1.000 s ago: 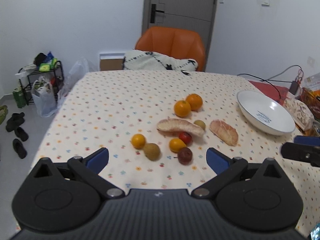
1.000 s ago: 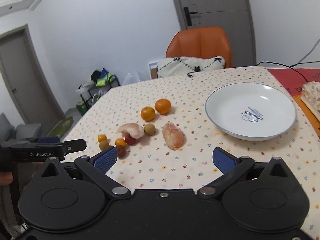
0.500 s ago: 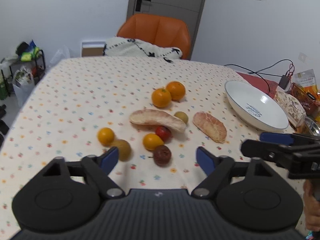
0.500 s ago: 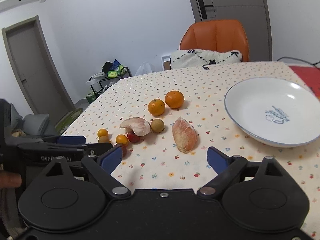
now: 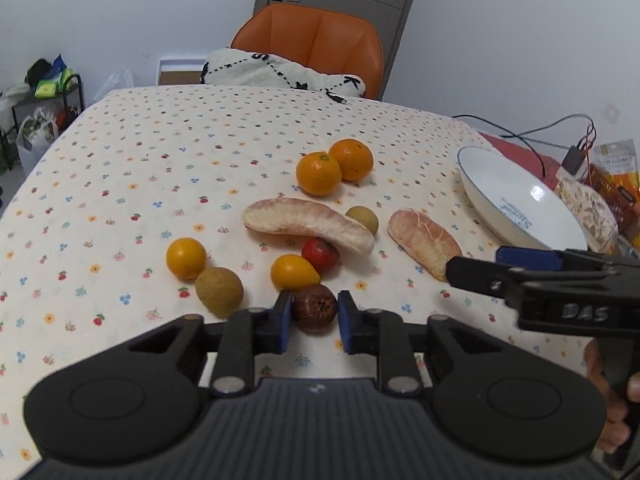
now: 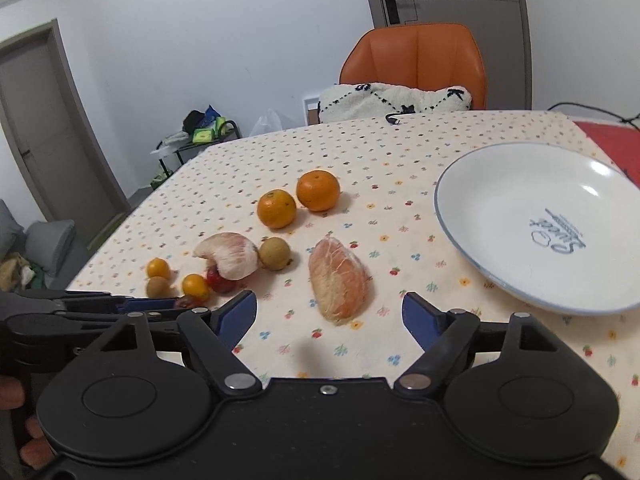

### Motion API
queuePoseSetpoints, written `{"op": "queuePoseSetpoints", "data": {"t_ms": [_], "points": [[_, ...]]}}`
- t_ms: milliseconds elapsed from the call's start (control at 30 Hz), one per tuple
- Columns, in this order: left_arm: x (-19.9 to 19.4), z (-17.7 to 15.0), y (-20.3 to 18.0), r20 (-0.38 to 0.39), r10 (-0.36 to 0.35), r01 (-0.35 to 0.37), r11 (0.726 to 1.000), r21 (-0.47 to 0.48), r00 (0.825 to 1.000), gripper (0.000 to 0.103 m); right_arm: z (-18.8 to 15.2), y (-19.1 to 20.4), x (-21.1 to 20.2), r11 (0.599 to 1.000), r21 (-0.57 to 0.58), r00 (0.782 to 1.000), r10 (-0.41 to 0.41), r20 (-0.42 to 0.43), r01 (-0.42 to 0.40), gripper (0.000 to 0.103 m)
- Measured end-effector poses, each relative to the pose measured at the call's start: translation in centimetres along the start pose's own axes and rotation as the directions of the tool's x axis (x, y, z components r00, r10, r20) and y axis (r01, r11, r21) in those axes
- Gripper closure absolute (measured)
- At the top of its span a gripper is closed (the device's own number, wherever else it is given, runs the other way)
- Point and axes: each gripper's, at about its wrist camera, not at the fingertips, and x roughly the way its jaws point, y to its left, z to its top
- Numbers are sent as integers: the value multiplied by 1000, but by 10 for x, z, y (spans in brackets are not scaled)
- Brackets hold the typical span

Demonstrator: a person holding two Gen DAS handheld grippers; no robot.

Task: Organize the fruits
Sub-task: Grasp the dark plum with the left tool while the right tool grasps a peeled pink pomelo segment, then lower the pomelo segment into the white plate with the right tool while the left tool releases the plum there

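clenching on the dark brown fruit (image 5: 314,307), left claw (image 5: 312,322); right claw (image 6: 329,312) closing, nothing gripped, pomelo wedge (image 6: 339,282) ahead

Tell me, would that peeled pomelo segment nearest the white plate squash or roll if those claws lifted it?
The pomelo segment looks soft, its membrane bare, so a hard squeeze would probably bruise it. Long and lying flat, it seems unlikely to roll. The right gripper, closing, hasn't touched it.

Even indoor light, sharp frames.
Glare on the plate (image 6: 600,178); soft shadows beneath fruit; fisheye bending, dark corners.
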Motion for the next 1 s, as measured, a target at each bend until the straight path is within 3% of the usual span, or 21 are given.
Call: {"op": "queuePoseSetpoints", "data": {"t_ms": [200, 367, 433, 767, 833, 1000], "points": [[-9, 5, 3, 29, -11, 11, 1000, -16, 1000, 81, 5, 2, 17, 999, -48, 1000, -17, -11, 16, 29], [-16, 10, 6, 53, 23, -21, 999, -38, 998, 81, 9, 5, 32, 997, -75, 1000, -24, -16, 23, 36], [-18, 12, 8, 63, 35, -32, 998, -48, 997, 81, 10, 3, 38, 997, -75, 999, -28, -30, 26, 50], [-26, 20, 11, 91, 55, -48, 996, -76, 994, 81, 8, 16, 47, 985, -162, 998, -61, -8, 59, 58], [-28, 20, 11, 99, 59, -52, 996, -78, 993, 81, 7, 18, 45, 979, -189, 997, -83, -4, 81, 67], [-33, 21, 7, 108, 53, -47, 997, -60, 993, 81, 5, 15, 38, 979, -192, 998, -68, -1, 67, 70]]}}
